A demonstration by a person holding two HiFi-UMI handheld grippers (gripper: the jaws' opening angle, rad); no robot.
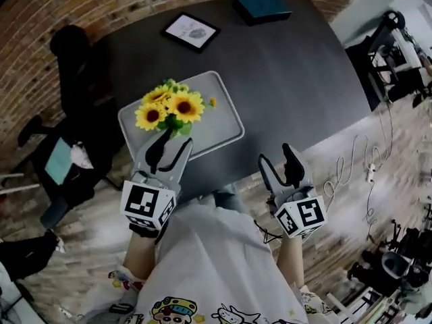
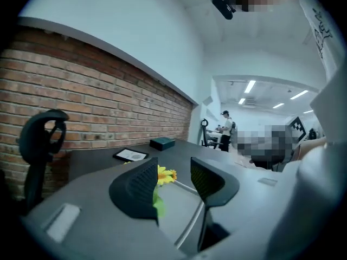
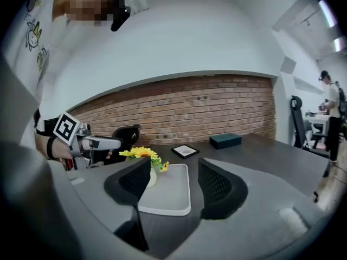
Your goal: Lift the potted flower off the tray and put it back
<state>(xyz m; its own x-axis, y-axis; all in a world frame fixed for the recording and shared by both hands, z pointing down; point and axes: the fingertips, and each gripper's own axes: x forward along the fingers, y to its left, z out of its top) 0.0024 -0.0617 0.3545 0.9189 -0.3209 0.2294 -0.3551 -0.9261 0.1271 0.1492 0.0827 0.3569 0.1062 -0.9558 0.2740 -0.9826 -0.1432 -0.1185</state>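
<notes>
Black chair [image 1: 67, 52] left of dark counter [image 1: 304, 66]; potted flower [image 1: 169, 108] upright on left end of grey tray [image 1: 223, 123], just beyond left gripper [image 1: 169, 140], fingers apart, empty; framed picture [image 1: 190, 31], dark box [image 1: 263, 7] behind; right gripper [image 1: 278, 157] right of tray, fingers apart, empty.

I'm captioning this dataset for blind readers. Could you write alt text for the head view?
Potted yellow sunflowers stand on the near-left part of a grey tray on a dark table. Just below, the person's left gripper and right gripper are held open and empty near the table's front edge.
</notes>
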